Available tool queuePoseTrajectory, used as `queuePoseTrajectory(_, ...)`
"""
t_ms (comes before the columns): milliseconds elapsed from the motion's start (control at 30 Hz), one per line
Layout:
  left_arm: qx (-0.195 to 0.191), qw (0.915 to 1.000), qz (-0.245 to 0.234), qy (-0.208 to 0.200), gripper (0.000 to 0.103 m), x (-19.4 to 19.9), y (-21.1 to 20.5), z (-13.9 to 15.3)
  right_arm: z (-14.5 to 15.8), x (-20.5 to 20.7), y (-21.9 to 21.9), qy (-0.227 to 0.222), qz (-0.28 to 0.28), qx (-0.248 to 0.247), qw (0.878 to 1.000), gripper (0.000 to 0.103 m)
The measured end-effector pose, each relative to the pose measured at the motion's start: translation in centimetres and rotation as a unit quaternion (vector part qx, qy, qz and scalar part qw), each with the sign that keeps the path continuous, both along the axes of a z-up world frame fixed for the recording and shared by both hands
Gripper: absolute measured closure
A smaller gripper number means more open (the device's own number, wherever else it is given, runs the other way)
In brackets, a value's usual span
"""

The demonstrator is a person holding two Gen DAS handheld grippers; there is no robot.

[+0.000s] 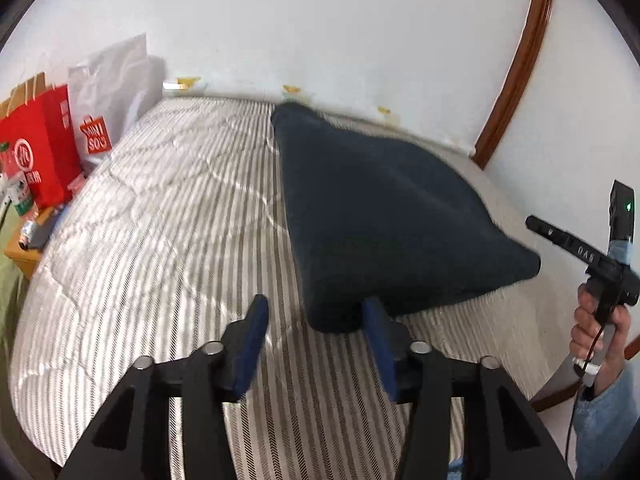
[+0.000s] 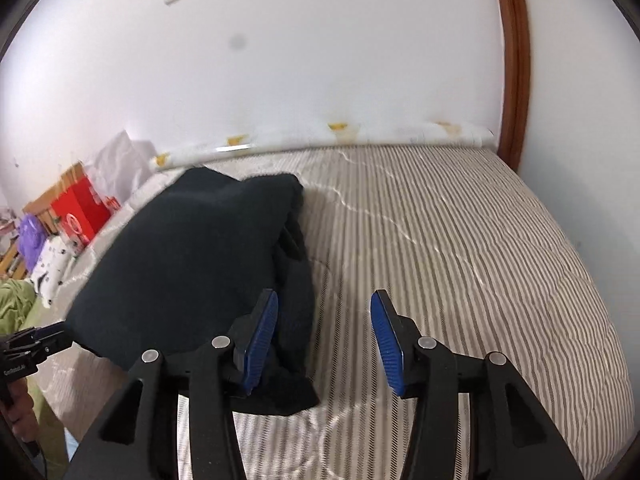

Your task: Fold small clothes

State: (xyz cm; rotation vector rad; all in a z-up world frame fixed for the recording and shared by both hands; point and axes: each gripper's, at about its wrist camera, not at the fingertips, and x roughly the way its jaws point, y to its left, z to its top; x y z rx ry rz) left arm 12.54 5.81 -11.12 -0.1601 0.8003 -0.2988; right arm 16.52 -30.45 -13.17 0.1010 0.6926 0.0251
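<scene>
Dark cloth (image 1: 384, 216) lies bunched on the striped bed (image 1: 160, 220), near the wall. Left gripper (image 1: 316, 344) spread, nothing pinched; right gripper (image 2: 324, 344) spread too, beside the cloth's edge.

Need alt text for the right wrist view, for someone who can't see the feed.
A dark navy garment lies in a loose heap on a striped bedspread, just ahead and left of the right claw, whose blue pads stand apart with nothing pressed between them. The left claw peeks in at the left edge; a white wall stands behind.
</scene>
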Motion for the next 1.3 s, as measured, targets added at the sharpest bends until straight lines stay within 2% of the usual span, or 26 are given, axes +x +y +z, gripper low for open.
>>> queuePoseTrajectory(100, 0.001, 0.9999, 0.005, -0.011, 0.048, 1.1, -0.2, 0.9, 0.2, 0.0, 1.7, -0.009, 0.028, 0.0, 1.0, 0.056)
queuePoseTrajectory(200, 0.007, 0.9999, 0.007, -0.008, 0.048, 2.7, -0.9, 0.9, -1.2, 0.6, 3.6, 0.006, 0.05, -0.018, 0.999, 0.056)
queuePoseTrajectory(300, 0.04, 0.9991, 0.006, 0.012, 0.046, 4.1, -1.9, -0.5, -3.7, 1.3, 4.3, 0.039, 0.05, -0.049, 0.997, 0.056)
queuePoseTrajectory(367, 0.05, 0.9984, -0.003, 0.025, 0.045, 4.7, -2.2, -1.7, -4.1, 1.4, 3.8, 0.047, 0.052, -0.042, 0.997, 0.056)
queuePoseTrajectory(533, 0.008, 0.9995, -0.006, 0.031, 0.044, 6.2, -0.8, -1.4, -1.7, 2.5, 3.0, 0.045, 0.057, -0.051, 0.996, 0.056)
queuePoseTrajectory(633, 0.027, 0.9994, 0.009, 0.019, 0.045, 8.5, -0.6, 0.0, 0.2, 4.9, 2.5, 0.039, 0.056, -0.043, 0.997, 0.056)
queuePoseTrajectory(733, 0.032, 0.9993, 0.01, 0.015, 0.046, 11.1, -0.5, 0.9, 1.8, 8.9, 2.6, 0.039, 0.048, -0.033, 0.998, 0.056)
queuePoseTrajectory(833, 0.047, 0.9987, 0.012, 0.016, 0.046, 13.6, -0.8, 1.3, 2.6, 12.3, 3.0, 0.042, 0.056, -0.013, 0.997, 0.055)
queuePoseTrajectory(900, 0.043, 0.9989, 0.009, 0.017, 0.046, 15.3, -1.0, 1.5, 2.6, 14.8, 3.6, 0.05, 0.06, -0.008, 0.997, 0.054)
queuePoseTrajectory(1033, 0.043, 0.9989, -0.01, 0.018, 0.046, 18.2, -1.7, 1.7, 1.2, 19.0, 4.1, 0.084, 0.06, 0.011, 0.995, 0.054)
queuePoseTrajectory(1233, 0.039, 0.9977, -0.04, 0.037, 0.046, 21.2, -3.1, -0.2, -2.8, 23.9, 4.1, 0.141, 0.048, 0.048, 0.988, 0.053)
queuePoseTrajectory(1300, 0.036, 0.9976, -0.045, 0.039, 0.046, 21.7, -3.3, -0.8, -3.6, 25.1, 4.3, 0.147, 0.056, 0.065, 0.985, 0.059)
